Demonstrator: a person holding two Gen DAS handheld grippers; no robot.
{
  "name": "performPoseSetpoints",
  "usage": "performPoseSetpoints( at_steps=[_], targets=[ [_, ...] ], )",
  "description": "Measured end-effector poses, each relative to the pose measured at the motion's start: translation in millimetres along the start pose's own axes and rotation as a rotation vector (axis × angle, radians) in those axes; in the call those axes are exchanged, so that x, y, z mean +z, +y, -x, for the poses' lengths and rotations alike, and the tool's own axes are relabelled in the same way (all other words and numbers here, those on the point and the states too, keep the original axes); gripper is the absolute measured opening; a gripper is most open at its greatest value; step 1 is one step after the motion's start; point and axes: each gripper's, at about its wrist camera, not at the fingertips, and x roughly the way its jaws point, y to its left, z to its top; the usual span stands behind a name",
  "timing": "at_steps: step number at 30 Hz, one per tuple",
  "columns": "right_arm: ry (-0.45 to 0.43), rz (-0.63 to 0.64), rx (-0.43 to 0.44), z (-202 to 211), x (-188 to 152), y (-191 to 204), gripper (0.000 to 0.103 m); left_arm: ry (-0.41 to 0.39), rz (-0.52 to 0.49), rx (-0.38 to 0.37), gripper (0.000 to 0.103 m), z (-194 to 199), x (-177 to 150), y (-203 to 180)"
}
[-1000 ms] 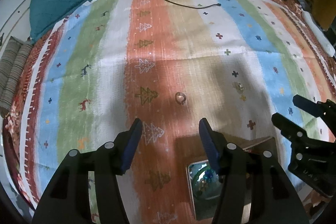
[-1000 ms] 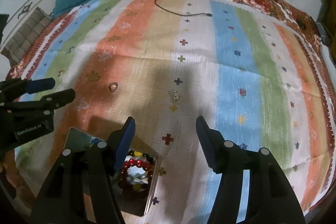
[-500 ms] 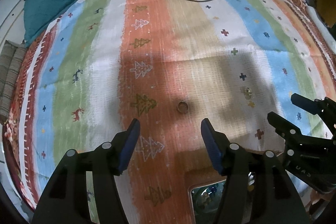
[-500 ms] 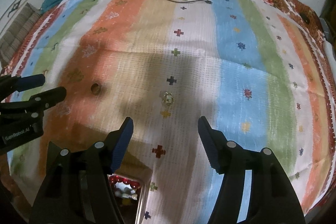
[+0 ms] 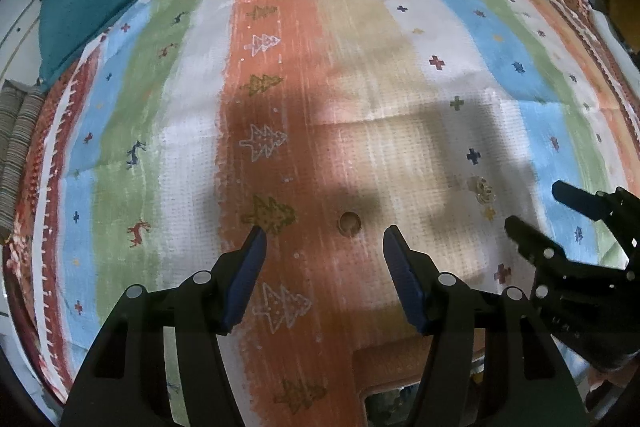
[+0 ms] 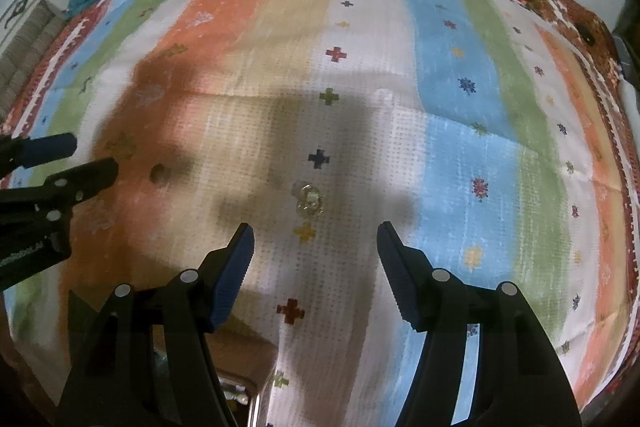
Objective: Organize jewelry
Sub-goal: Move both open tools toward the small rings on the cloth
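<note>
Both grippers poised over loose jewelry on the striped cloth, nothing picked up yet.

The left gripper [image 5: 322,239] hangs with its jaws apart and empty, and a small plain ring [image 5: 349,223] lies on the orange stripe just beyond its fingertips; the right gripper [image 6: 312,237] is likewise spread and empty, with a sparkly clear-stone piece [image 6: 309,202] on the white stripe just ahead of it. Both pieces rest on the striped cloth [image 5: 360,107], well apart from each other. At the near edge the rim of a shiny box [image 5: 384,397] shows, though what is in it is too hidden to tell here. By my reading, these two pieces are left to collect and the picking has not begun.
</note>
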Motion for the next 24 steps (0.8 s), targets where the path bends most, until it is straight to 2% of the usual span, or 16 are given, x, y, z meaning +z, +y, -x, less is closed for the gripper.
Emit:
performPoseSetpoints(
  at_steps=[15,18,21,24],
  targets=[
    [0.056,-0.011,0.023,-23.8,9.0,0.5,0.064,0.042,0.003,-0.028,0.061,-24.5,10.9,-0.9],
    [0.061,-0.013,0.027,-27.7,10.7,0.4,0.063,0.055,-0.003,-0.035,0.058,-30.4,12.0,-3.3],
    [0.072,-0.016,0.03,-33.3,12.7,-0.2,0.055,0.067,-0.014,-0.045,0.057,-36.2,12.5,-7.3],
    [0.071,-0.041,0.027,-39.1,13.9,-4.6,0.055,0.083,-0.014,-0.05,0.052,-43.7,13.0,-8.8]
  ],
)
